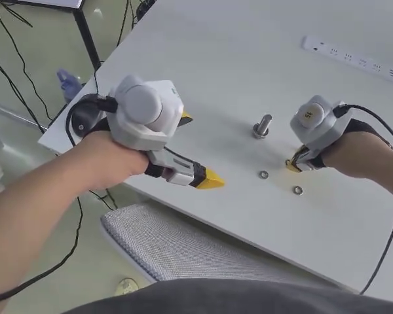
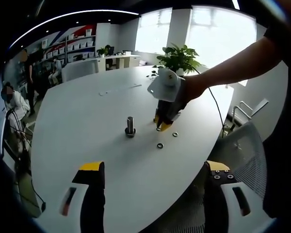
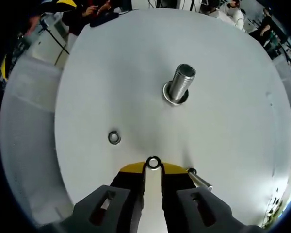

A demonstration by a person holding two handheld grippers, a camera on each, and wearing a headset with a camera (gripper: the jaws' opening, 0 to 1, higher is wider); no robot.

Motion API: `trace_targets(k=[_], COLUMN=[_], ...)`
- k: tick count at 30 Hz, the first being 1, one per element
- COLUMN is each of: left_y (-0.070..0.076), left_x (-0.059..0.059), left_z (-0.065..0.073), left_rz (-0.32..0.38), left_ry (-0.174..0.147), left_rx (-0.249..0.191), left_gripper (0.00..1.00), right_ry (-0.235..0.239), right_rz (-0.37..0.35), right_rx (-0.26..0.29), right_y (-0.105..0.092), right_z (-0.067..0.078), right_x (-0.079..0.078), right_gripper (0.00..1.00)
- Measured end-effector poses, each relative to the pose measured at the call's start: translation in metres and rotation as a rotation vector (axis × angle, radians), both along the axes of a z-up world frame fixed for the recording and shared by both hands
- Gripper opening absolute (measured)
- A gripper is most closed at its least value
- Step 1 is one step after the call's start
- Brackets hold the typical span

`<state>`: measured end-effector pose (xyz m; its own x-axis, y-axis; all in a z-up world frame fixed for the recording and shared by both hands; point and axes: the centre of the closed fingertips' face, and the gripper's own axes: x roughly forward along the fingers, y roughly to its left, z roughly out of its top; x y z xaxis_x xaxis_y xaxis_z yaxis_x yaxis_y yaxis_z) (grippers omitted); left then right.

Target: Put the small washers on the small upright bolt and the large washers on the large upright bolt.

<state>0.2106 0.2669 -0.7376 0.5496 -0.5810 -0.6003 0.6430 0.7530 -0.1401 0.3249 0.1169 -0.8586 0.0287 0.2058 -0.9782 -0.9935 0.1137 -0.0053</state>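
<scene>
Counted: grippers — two, the left gripper (image 2: 154, 167) and the right gripper (image 1: 292, 165). Bolts: two, one large bolt (image 1: 262, 125) and one thin bolt (image 3: 200, 180). Washers — three: first washer (image 1: 264, 174), second washer (image 1: 298, 190), third washer (image 3: 153, 162) between the right gripper's tips. Also one power strip (image 1: 354, 60).

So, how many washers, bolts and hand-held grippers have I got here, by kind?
Washers: 3, one washer at the right hand-held gripper tips, two loose.
Bolts: 2, the large bolt upright, a thin bolt by that gripper.
Hand-held grippers: 2, counting the left hand-held gripper.
Total: 7.
</scene>
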Motion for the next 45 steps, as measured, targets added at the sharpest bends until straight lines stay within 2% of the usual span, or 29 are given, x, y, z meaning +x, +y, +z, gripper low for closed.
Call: trace_targets(k=[8, 16, 28, 36, 45], left_y=[-0.003, -0.005, -0.008, -0.010, -0.012], left_x=[0.002, 0.007, 0.006, 0.007, 0.006], left_z=[0.001, 0.001, -0.002, 0.000, -0.002], left_rz=[-0.006, -0.001, -0.010, -0.017, -0.023], left_ry=[-0.005, -0.012, -0.007, -0.008, 0.003], left_rx=[-0.001, -0.013, -0.013, -0.013, -0.015], left_gripper=[0.84, 0.85, 0.84, 0.83, 0.82], right_ry=[0.004, 0.000, -0.014, -0.023, -0.035], right_rz=[-0.001, -0.019, -0.029, -0.032, -0.061], right_rx=[0.004, 0.024, 0.042, 0.046, 0.049], right_y=[-0.004, -0.008, -0.010, -0.009, -0.019], right_z=[0.011, 0.026, 0.047, 0.050, 0.056], right_x=[-0.003, 0.010, 0.026, 0.032, 0.042], right_gripper=[0.12, 0.12, 0.12, 0.12, 0.12])
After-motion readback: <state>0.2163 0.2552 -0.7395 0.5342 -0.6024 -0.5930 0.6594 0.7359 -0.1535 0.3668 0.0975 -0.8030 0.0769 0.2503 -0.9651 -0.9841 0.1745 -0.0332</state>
